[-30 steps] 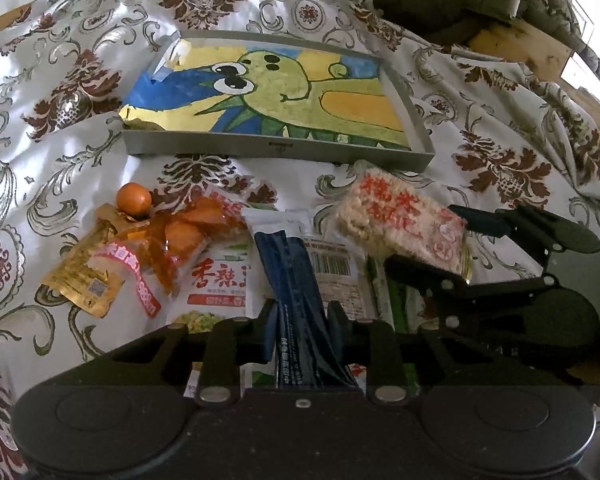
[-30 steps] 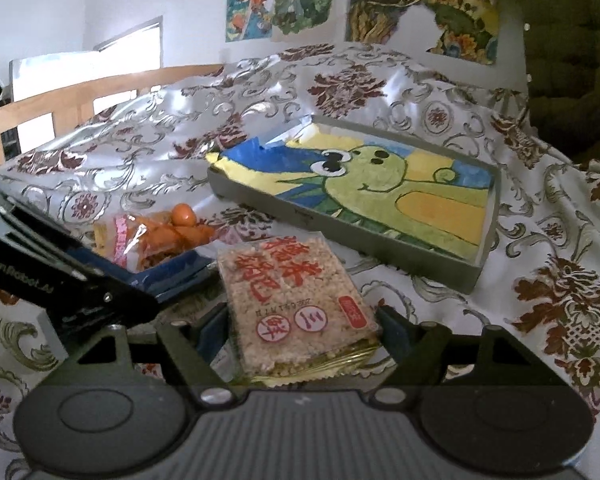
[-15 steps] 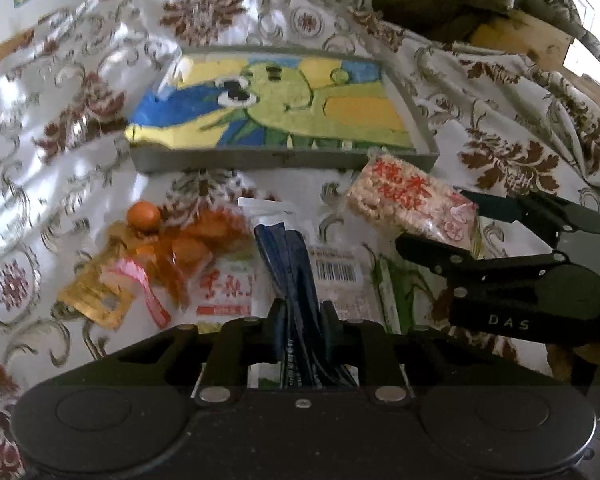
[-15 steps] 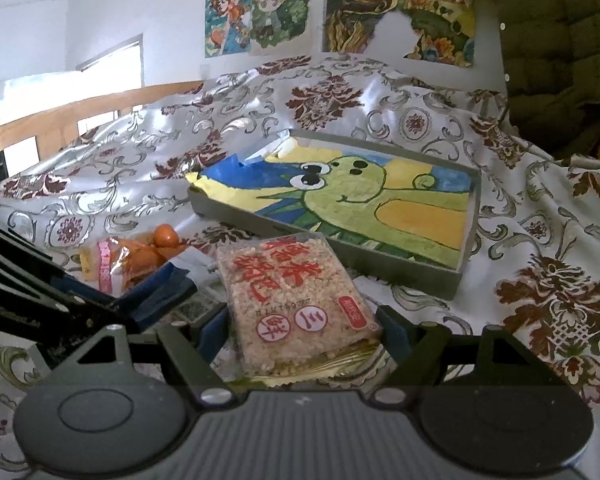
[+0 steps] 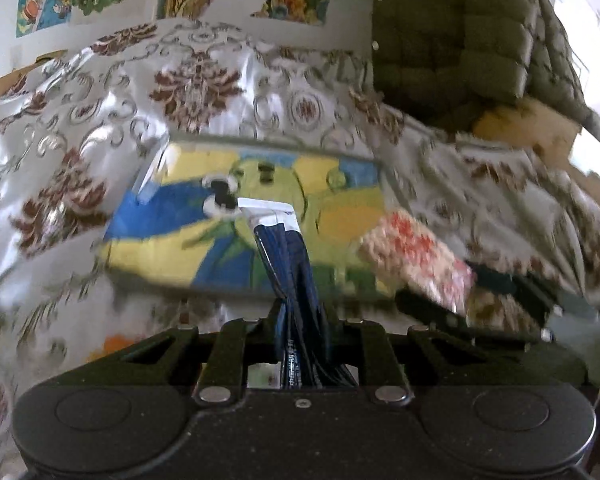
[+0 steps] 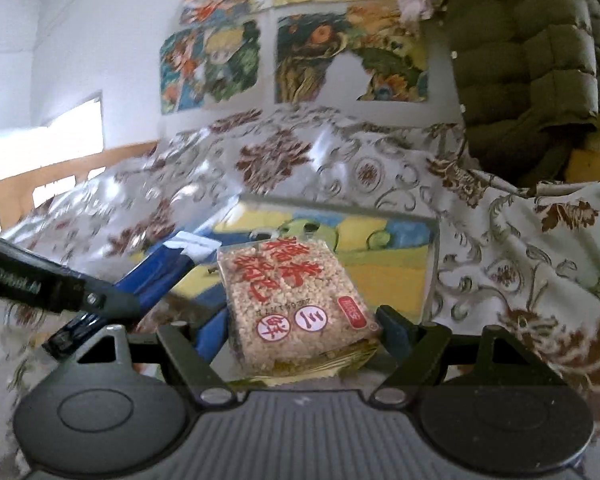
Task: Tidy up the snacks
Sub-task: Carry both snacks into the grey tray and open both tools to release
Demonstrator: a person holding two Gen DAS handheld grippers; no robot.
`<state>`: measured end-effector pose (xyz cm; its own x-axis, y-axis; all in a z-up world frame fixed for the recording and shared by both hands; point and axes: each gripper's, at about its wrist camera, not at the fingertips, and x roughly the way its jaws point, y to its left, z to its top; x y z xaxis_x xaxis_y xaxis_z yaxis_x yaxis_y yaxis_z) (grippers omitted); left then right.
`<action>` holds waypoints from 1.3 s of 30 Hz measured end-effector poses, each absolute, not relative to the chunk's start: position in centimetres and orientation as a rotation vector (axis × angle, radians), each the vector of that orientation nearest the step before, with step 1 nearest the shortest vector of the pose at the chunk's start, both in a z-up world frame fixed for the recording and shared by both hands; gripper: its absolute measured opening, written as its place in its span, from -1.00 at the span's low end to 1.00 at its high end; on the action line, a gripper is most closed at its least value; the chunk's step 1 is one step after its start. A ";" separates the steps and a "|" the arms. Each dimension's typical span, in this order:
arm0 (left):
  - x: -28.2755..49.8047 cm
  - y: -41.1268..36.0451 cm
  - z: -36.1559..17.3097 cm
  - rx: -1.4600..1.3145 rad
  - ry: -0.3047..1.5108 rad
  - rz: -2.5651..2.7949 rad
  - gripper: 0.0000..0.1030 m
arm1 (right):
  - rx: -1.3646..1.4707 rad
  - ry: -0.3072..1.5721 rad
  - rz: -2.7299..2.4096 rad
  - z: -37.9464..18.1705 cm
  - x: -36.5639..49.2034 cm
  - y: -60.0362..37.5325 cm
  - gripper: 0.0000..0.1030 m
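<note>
Left wrist view: the left gripper [image 5: 300, 316] is clamped on a dark blue snack packet [image 5: 290, 256], whose white end sticks out ahead over the tray.
Left jaws: they have just been closing, narrow now, with the packet pinched between them.
Right wrist view: the right gripper [image 6: 300, 324] holds a square rice-cracker packet [image 6: 292, 300] with red characters; its jaws stand wide, one against each side of the packet.
Height: both packets look lifted clear of the patterned cloth [image 6: 520, 248], judging by the tray showing beneath and beyond them.
Left behind: an orange blur [image 5: 116, 344] low on the cloth in the left wrist view is probably another snack; too smeared to name.
Tray: the shallow grey tray [image 6: 434, 264] with a green cartoon creature painted inside lies just ahead; no snack is seen resting in it.
Progress: early, by my judgement; two packets in hand, none placed, at least one more to fetch.
Far: posters [image 6: 208, 68] on the wall, green quilted jacket [image 6: 540, 48].
</note>
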<state>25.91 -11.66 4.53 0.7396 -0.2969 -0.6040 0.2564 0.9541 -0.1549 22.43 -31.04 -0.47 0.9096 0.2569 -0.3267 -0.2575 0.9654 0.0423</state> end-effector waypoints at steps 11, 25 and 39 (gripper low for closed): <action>36.5 -12.7 3.3 -0.036 0.662 -0.287 -0.64 | 0.061 0.341 0.164 -1.7 31.9 -31.9 0.59; 41.5 -14.7 -1.4 -0.046 0.743 -0.247 -0.63 | -0.076 0.390 0.068 -4.8 33.9 -30.2 0.59; 41.1 -15.2 -1.7 -0.071 0.780 -0.231 -0.05 | -0.072 0.437 0.059 -5.3 34.4 -30.5 0.72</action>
<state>41.07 -15.21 -1.66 0.6873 -0.2326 -0.6881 0.1803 0.9723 -0.1486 34.41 -30.49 -5.32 0.9044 0.0411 -0.4248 -0.0720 0.9958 -0.0569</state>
